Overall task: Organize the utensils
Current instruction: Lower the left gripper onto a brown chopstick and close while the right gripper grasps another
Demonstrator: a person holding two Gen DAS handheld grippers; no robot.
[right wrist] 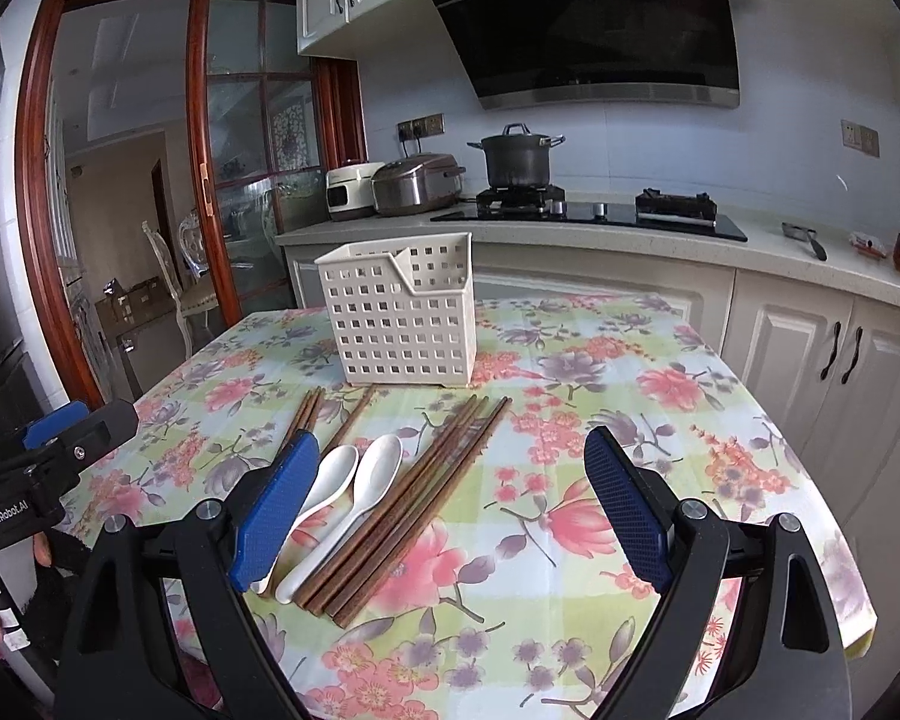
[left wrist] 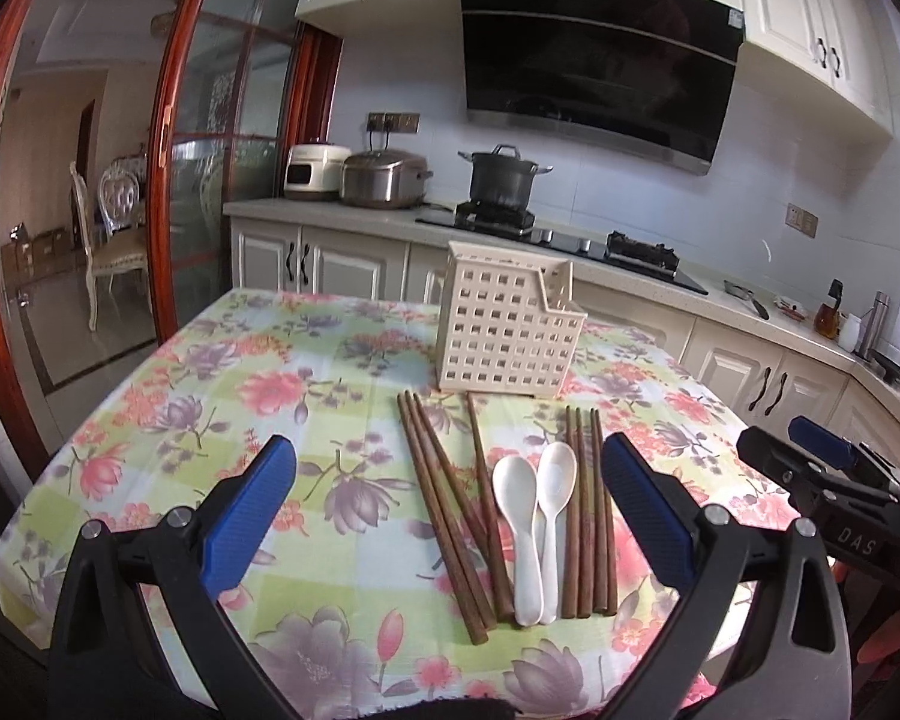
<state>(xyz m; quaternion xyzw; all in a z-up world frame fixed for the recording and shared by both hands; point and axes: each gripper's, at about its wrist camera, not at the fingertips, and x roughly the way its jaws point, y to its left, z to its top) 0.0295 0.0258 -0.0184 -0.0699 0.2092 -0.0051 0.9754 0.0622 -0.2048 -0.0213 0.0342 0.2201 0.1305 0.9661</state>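
While the two white spoons (left wrist: 534, 516) lie side by side on the floral tablecloth (left wrist: 222, 396), brown chopsticks (left wrist: 450, 516) flank them in two bunches, all just in front of the cream slotted holder (left wrist: 504, 330). Left gripper (left wrist: 450, 504) and right gripper (right wrist: 450, 510) both hover over the table, fingers spread wide, holding nothing.

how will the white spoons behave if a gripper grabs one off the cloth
The white spoons look glossy, so probably slippery between the pads. They seem ceramic: stiff, likely chippable if dropped. Lying against the chopsticks, one will probably nudge its neighbours when lifted.
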